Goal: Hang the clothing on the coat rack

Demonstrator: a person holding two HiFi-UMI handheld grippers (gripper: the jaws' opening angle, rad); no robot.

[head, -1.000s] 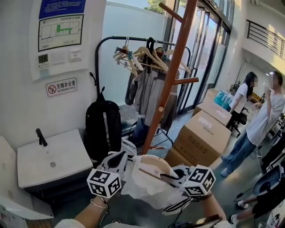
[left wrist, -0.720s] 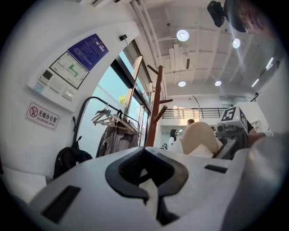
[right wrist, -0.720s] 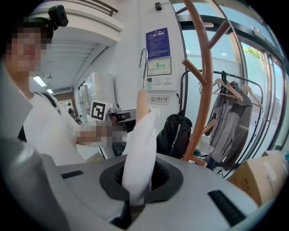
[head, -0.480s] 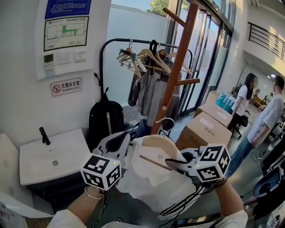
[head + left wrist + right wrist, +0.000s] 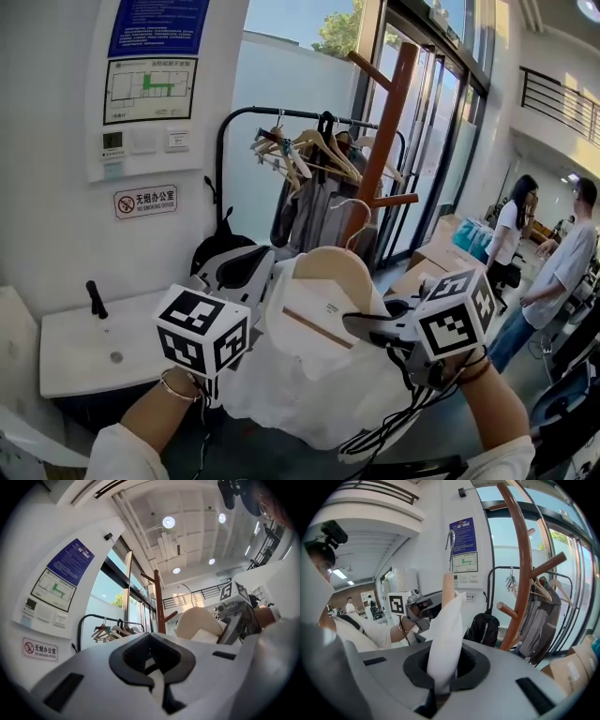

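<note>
A white garment (image 5: 309, 375) hangs on a pale wooden hanger (image 5: 328, 267) with a metal hook (image 5: 354, 208). I hold it up between both grippers in front of the brown wooden coat rack (image 5: 389, 131). My left gripper (image 5: 267, 281) is at the garment's left shoulder, jaws shut with a strip of white cloth pinched in them (image 5: 154, 677). My right gripper (image 5: 352, 323) is shut on the right shoulder. In the right gripper view the cloth (image 5: 445, 639) rises out of the jaws (image 5: 440, 686), the hook (image 5: 450, 545) stands above, and the rack (image 5: 525, 573) is to the right.
Behind the rack stands a black metal clothes rail (image 5: 319, 117) with several hangers and grey clothes. A black backpack (image 5: 220, 248) leans by the wall, next to a white sink cabinet (image 5: 75, 342). Cardboard boxes (image 5: 422, 272) and two people (image 5: 562, 262) are at the right.
Both grippers have risen together with the garment and hanger. The hook has moved up from floor level to about the height of the rack's lower peg.
</note>
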